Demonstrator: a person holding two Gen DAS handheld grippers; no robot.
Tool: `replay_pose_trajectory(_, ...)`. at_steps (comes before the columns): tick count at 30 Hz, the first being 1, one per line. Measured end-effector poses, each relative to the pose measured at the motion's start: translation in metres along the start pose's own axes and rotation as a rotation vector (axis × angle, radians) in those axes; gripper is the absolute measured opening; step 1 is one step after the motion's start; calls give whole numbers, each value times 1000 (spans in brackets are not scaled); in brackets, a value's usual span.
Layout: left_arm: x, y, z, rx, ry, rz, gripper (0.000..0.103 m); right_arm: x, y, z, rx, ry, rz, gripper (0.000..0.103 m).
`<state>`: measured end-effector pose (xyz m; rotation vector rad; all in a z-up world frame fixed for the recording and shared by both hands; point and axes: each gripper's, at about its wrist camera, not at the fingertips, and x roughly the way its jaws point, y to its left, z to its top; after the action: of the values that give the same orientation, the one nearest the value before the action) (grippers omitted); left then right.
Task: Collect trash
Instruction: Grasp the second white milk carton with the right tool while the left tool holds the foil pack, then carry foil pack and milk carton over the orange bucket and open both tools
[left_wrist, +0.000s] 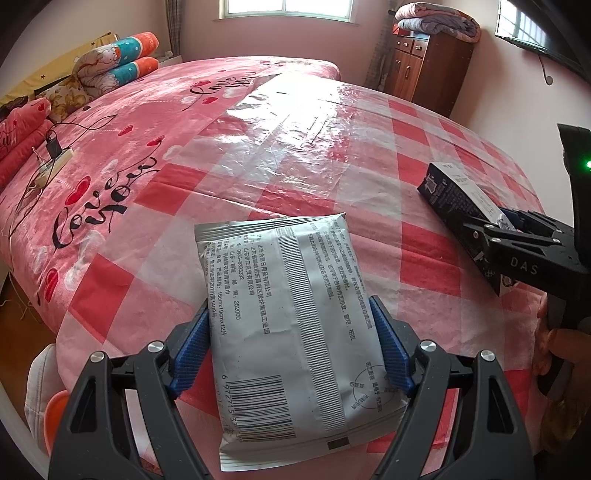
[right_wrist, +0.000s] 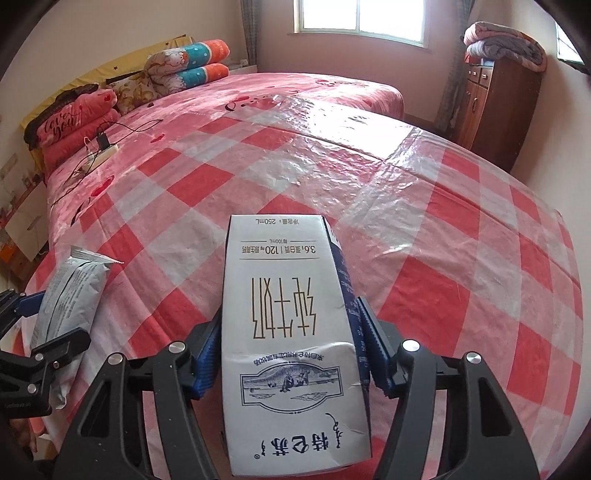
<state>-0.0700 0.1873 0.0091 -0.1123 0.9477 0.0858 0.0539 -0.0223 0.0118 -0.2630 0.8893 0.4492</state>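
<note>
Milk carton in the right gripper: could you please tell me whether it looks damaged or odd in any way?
Yes. The milk carton is dented and creased across its white front near the picture panel, so it looks crushed and probably empty. No spill shows on the checked plastic sheet.

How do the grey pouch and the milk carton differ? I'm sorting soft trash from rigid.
The grey pouch is a flat, soft foil pack with a barcode; the milk carton is a boxy white-and-blue container, dented near its lower end. The pouch sits in the left gripper, the carton in the right gripper. Both are held above the checked plastic sheet.
</note>
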Motion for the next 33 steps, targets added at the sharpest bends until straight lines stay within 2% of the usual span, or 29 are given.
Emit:
replay_pose_trajectory(14, -13, -2, -6, 4, -18, -20, 80, -29, -4, -30, 99, -19, 53, 64)
replay_pose_trajectory(21, -25, 1, -9, 12, -32, -31, 80, -56, -9, -44, 181, -69, 84, 64)
replay_pose_trajectory(33, -45, 10, -16, 9, -51, -42, 80, -87, -7, -58, 247, -98, 130, 64)
